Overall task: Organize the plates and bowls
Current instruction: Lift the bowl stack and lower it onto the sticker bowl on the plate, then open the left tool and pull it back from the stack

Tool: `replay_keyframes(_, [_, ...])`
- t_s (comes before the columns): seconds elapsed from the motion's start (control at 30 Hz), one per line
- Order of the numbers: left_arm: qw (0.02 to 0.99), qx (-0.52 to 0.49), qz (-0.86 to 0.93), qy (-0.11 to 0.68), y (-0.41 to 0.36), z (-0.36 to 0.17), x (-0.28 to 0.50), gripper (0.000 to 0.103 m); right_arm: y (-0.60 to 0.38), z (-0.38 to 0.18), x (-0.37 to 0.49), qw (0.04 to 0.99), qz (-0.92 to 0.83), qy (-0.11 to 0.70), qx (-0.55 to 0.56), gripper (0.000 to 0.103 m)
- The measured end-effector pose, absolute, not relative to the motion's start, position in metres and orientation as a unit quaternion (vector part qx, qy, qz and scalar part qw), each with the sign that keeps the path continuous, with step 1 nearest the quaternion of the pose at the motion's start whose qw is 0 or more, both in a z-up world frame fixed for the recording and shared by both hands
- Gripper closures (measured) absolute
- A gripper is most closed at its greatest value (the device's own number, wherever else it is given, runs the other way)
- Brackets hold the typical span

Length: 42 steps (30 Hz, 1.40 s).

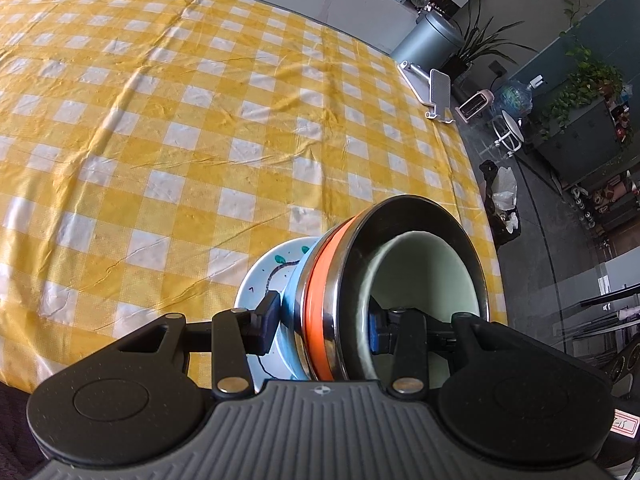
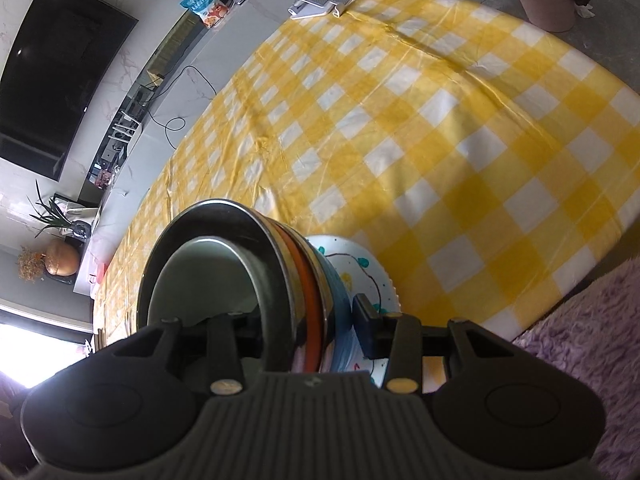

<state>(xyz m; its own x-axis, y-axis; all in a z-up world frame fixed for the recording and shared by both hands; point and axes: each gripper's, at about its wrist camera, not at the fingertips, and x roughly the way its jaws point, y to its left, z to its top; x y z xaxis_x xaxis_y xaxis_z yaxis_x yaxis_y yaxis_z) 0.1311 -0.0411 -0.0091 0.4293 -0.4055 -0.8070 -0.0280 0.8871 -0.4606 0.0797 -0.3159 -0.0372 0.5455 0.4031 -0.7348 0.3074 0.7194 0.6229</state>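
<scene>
From your left wrist, your left gripper (image 1: 322, 322) clamps the nested stack (image 1: 384, 280) of bowls on a painted plate (image 1: 264, 276), over the checked tablecloth (image 1: 160, 120). From your right wrist, your right gripper (image 2: 308, 326) grips the opposite rim. You seem mid-carry; next, lower both hands evenly.

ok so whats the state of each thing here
left claw: shut on the stack's rim
right claw: shut on the stack's opposite rim
stack of bowls: nested, held tilted above the table
patterned plate: bottom of stack
tablecloth: spread, wrinkled
phone stand: on the table's far edge
</scene>
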Motion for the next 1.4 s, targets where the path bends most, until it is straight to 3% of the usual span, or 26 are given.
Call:
replay_keyframes(0.73, [0.824, -0.208, -0.112, 0.515, -0.036, -0.011, 0.135, 0.058, -0.312, -0.031, 0.083, 0.807, 0.031, 0.463, 0.366, 0.052])
replay_keyframes(0.97, [0.834, -0.197, -0.119, 0.501, -0.038, -0.001, 0.130, 0.044, -0.310, -0.026, 0.080, 0.813, 0.029, 0.461, 0.355, 0.041])
replay_keyframes(1.4, [0.885, -0.138, -0.129, 0.426, -0.036, 0.051, 0.097, 0.038, -0.303, 0.020, 0.053, 0.860, 0.031, 0.414, 0.298, 0.034])
